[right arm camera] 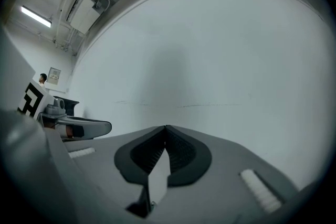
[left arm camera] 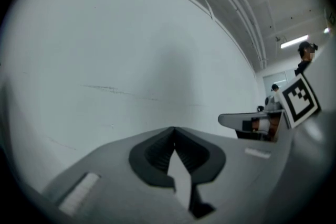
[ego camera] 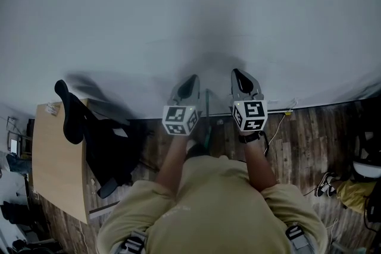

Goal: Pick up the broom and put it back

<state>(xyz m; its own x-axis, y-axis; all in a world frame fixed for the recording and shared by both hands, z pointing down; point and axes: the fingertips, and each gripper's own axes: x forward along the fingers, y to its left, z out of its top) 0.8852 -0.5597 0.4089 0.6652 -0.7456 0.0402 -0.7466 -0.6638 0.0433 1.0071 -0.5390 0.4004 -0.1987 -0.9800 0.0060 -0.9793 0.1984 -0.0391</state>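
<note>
1. Nearest you: the left gripper [ego camera: 190, 85] and the right gripper [ego camera: 241, 80] are held level in front of your chest, side by side, both pointing at the wall.
2. Left claw: its own view shows the jaws closed tip to tip, with nothing between them. Right claw: the same, pressed together and empty.
3. Broom: just past the grippers and between them, a thin greenish pole [ego camera: 207, 116] stands upright near the foot of the wall. I take it for the broom handle. Neither gripper touches it. Its lower end is dark and I can't make it out.
4. Progress, as a judgement: with both claws empty and the pole standing on its own by the wall, the pick-up and put-back look done. All that seems left is for you to back away.
5. Containers: none in any view, so there are no contents to report. To your left a wooden desk [ego camera: 56, 169] has a black chair [ego camera: 104, 149] against it. To your right, shoes [ego camera: 326, 184] lie on the plank floor.
6. Farthest: the white wall [ego camera: 190, 9] is bare and fills both gripper views.
</note>
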